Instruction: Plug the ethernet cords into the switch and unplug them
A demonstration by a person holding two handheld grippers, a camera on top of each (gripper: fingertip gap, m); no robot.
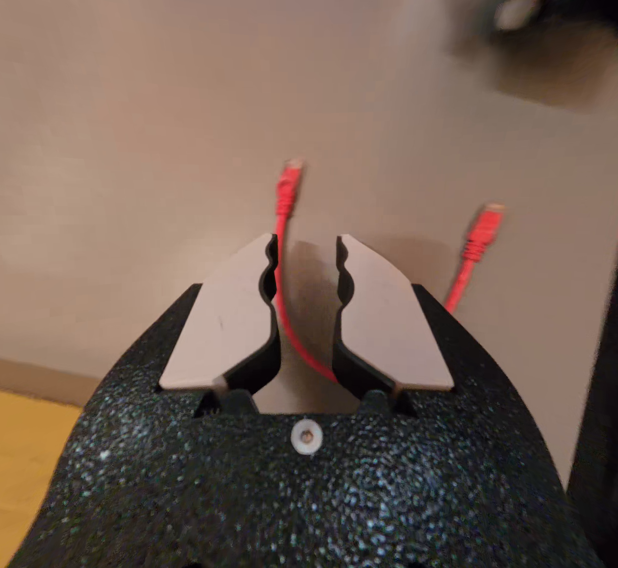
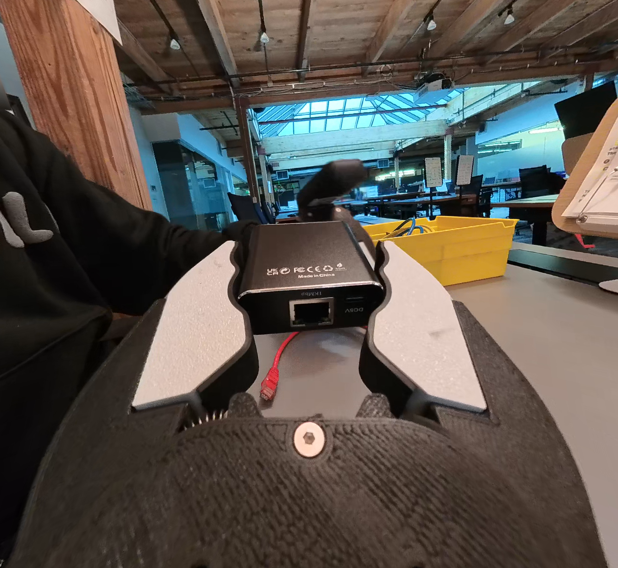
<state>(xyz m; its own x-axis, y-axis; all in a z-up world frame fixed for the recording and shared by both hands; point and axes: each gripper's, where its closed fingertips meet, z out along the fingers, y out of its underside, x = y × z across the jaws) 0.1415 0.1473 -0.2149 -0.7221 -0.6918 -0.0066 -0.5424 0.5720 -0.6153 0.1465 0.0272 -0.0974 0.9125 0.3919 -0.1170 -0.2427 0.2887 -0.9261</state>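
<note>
The left gripper (image 1: 306,241) hangs over a plain grey table (image 1: 167,151), its two pale fingers (image 1: 230,311) spread apart and holding nothing. Two red cords lie loose on the table. The first cord (image 1: 284,284) runs up through the gap between the fingers without touching them as far as can be seen, and its plug (image 1: 288,187) rests beyond the fingertips. The second cord (image 1: 475,248) lies off to the right of the gripper, well apart from the first, its plug end also pointing away. A blurred dark shape sits at the top right corner of the left wrist view; what it is cannot be told. The right gripper (image 2: 309,248) is clamped on a small black switch (image 2: 307,271), one finger on each side, lifting it clear of the table (image 2: 535,334) with a single empty port (image 2: 311,312) facing the camera. A red cord (image 2: 277,361) lies on the table under the switch, unplugged. A yellow bin (image 2: 468,251) stands farther back on the right, and a black sleeve (image 2: 100,234) reaches in from the left.
</note>
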